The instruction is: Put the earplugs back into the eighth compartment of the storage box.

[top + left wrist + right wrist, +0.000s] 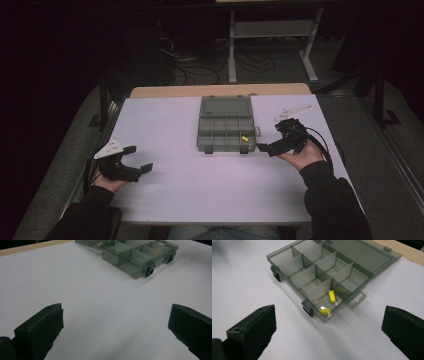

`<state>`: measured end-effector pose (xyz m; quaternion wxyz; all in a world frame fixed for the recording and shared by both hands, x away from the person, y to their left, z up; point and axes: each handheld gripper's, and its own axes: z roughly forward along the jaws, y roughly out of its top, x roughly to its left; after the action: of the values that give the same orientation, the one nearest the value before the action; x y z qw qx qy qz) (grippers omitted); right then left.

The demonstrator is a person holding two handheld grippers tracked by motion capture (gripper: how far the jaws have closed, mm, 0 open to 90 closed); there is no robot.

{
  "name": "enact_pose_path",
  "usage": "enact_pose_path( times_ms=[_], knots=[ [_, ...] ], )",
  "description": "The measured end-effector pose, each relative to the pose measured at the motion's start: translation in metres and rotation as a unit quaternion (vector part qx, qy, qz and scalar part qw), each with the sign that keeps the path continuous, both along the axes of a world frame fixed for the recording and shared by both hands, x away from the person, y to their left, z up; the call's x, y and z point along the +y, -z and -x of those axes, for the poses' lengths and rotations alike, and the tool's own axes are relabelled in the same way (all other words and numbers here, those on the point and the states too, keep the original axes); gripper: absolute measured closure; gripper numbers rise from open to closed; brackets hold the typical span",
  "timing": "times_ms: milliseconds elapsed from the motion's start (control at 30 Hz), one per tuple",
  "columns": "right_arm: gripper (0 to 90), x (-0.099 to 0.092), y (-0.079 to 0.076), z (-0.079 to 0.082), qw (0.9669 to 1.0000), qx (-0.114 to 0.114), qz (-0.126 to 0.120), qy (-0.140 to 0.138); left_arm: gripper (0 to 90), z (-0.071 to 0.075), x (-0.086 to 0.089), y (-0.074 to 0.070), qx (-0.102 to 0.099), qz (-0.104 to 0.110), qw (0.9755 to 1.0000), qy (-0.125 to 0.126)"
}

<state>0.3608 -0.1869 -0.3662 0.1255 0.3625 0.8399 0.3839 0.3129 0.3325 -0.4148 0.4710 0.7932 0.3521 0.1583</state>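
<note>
- In the left claw (115, 322) view, the top edge cuts off the far part of the box (140, 257) and its lid ahead of the claw.
- Both its jaws run off the bottom edge.
- In the high view, the yellow piece (244, 138) left of the right claw (272, 145) is too small to identify.
- The floor beyond the desk (200, 190) is too dark to read.
</note>
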Motion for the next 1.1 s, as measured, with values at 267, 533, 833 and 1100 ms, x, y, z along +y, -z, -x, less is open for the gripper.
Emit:
enact_pose_path(
  times_ms=[267, 533, 833, 1100],
  knots=[
    [0.0, -0.024, 0.008, 0.015, 0.9993, -0.013, -0.029, 0.019, 0.0, 0.000, 0.000, 0.000, 0.001, -0.001, 1.0000, -0.001],
    [0.0, -0.047, 0.018, 0.030, 0.9966, -0.038, -0.062, 0.040, 0.0, 0.000, 0.000, 0.000, 0.001, 0.000, 1.0000, -0.001],
    [0.0, -0.067, 0.032, 0.048, 0.9904, -0.079, -0.087, 0.073, 0.0, -0.001, 0.000, 0.000, 0.002, 0.001, 1.0000, 0.000],
    [0.0, -0.081, 0.043, 0.059, 0.9862, -0.093, -0.108, 0.084, 0.0, -0.001, 0.000, 0.001, 0.003, 0.002, 1.0000, -0.002]
  ],
)
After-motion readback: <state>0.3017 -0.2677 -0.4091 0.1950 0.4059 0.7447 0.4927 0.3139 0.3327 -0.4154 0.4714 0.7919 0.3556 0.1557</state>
